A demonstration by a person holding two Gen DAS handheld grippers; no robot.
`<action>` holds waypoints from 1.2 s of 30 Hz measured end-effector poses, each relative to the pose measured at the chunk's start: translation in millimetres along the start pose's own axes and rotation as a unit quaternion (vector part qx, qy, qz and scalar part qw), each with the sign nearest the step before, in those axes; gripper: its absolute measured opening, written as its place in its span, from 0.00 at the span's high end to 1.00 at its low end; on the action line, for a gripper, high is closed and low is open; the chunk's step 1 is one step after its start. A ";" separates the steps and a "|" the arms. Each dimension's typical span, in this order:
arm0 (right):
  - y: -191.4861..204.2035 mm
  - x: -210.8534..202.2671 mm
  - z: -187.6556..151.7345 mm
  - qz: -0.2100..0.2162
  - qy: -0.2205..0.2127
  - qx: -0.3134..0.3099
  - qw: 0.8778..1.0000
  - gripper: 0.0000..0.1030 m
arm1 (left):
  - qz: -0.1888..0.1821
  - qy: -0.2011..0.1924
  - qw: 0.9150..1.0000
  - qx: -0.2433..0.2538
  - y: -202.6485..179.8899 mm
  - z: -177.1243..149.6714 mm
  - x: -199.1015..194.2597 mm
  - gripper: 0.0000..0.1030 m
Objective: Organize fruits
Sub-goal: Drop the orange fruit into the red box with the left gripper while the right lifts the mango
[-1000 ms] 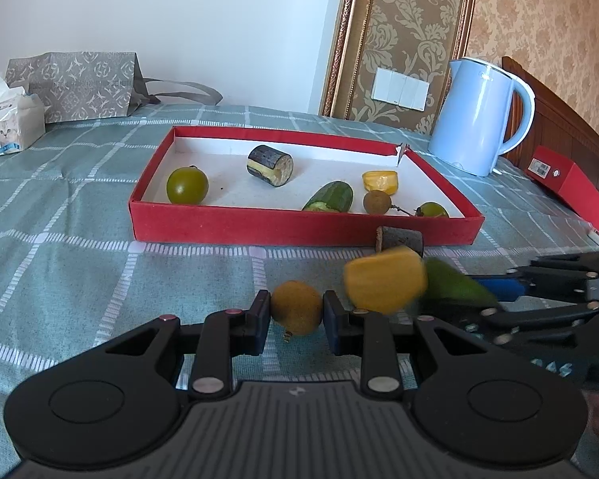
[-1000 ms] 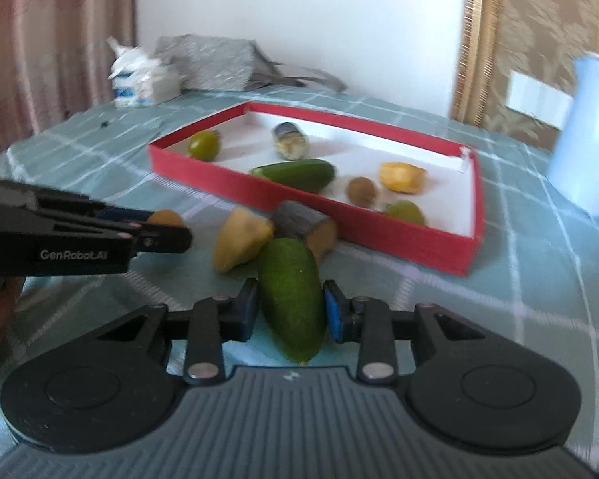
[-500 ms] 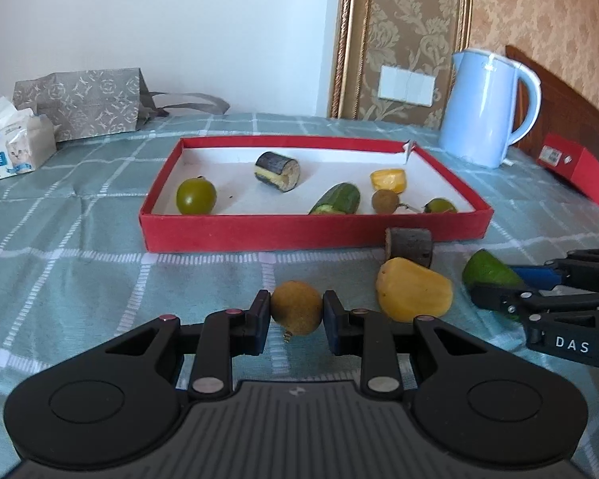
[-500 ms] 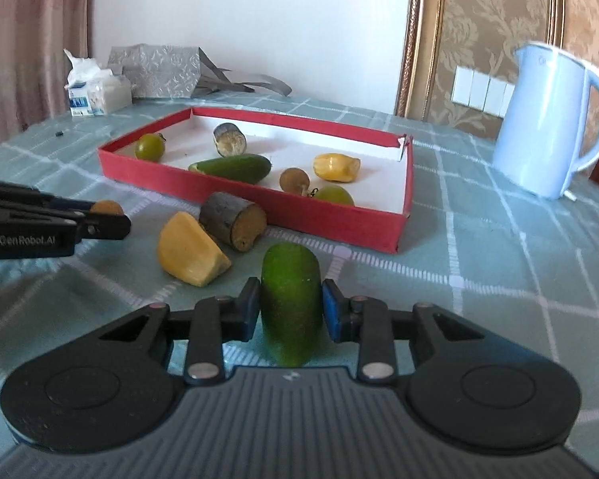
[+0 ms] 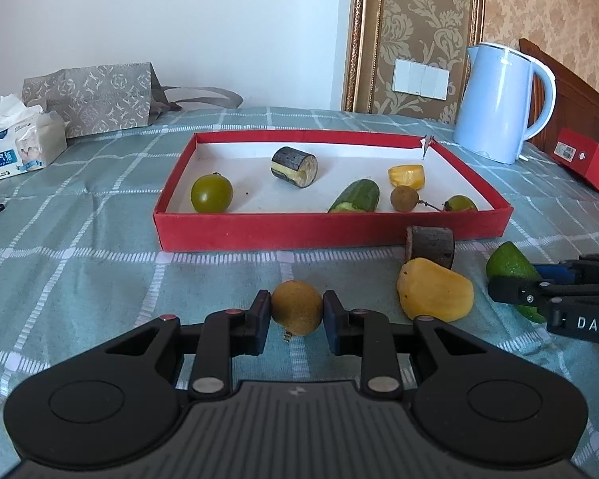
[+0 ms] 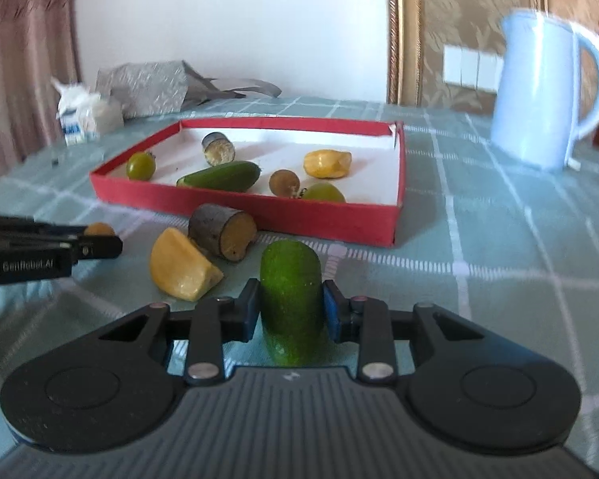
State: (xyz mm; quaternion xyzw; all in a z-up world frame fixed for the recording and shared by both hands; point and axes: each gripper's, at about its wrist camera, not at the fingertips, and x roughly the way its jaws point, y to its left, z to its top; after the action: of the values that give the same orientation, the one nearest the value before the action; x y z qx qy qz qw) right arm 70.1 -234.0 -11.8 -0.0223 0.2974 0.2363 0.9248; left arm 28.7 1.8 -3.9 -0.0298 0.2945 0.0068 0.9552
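Jackfruit piece (image 5: 435,289) before tray (image 5: 331,231); kettle (image 5: 503,103) behind.

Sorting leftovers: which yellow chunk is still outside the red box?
The larger yellow chunk on the cloth beside the dark stub; the smaller yellow chunk lies inside the box.

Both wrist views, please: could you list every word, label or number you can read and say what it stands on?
"DAS": on the right hand-held gripper, cut off at the frame edge.
"GenRobot.AI": on the left hand-held gripper, blurred.
Tissue pack: Chinese characters, too small to read surely.
Red box's sticker: too small.
Blue kettle: no legible text.
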 end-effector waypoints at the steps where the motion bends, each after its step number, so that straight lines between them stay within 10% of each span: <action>1: -3.2 0.4 -0.2 0.003 -0.001 0.011 1.000 0.70 | 0.000 -0.002 1.000 -0.001 0.9 0.9 -0.5 0.74; 16: -20.5 4.0 0.6 0.017 -0.014 0.073 0.997 0.70 | 0.003 -0.061 0.998 -0.006 10.1 50.4 10.5 0.74; 36: -20.7 6.8 1.2 0.021 -0.007 0.072 0.997 0.70 | 0.050 -0.024 0.998 0.005 19.5 88.9 97.3 0.73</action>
State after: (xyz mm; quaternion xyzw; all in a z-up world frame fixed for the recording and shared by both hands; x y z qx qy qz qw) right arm 84.9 -249.3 -16.7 0.0526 0.3073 0.2332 0.9211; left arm 158.5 26.2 13.6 -0.0104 0.2727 0.0535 0.9605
